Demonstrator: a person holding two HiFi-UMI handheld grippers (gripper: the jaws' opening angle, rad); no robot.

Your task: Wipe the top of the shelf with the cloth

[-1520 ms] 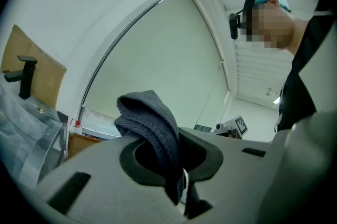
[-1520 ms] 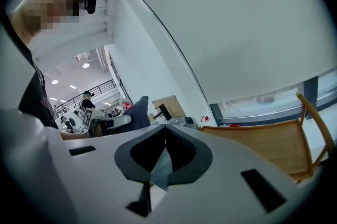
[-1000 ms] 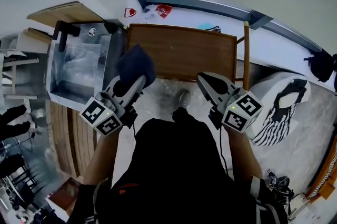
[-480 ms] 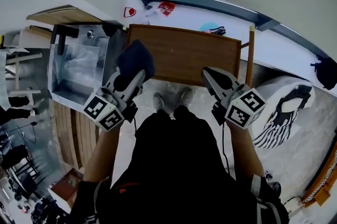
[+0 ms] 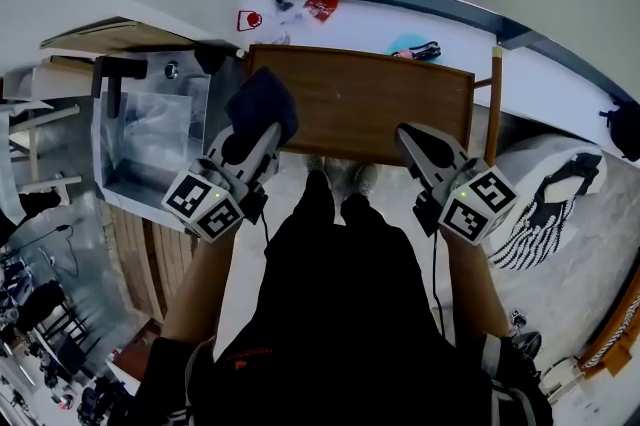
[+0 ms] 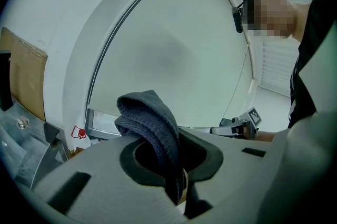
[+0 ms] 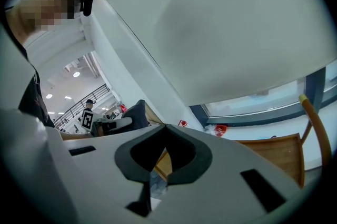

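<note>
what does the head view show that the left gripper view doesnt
Only the head view: the whole wooden shelf top, the person's shoes and a striped bag. Only the left gripper view: up close, the left gripper pinching a fold of the dark cloth. Both: that cloth and the right gripper.

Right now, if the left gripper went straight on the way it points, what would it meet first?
Probably the left end of the shelf top: the left gripper, shut on the cloth, aims there in head view. Height is unclear; it might pass above to the wall.
</note>
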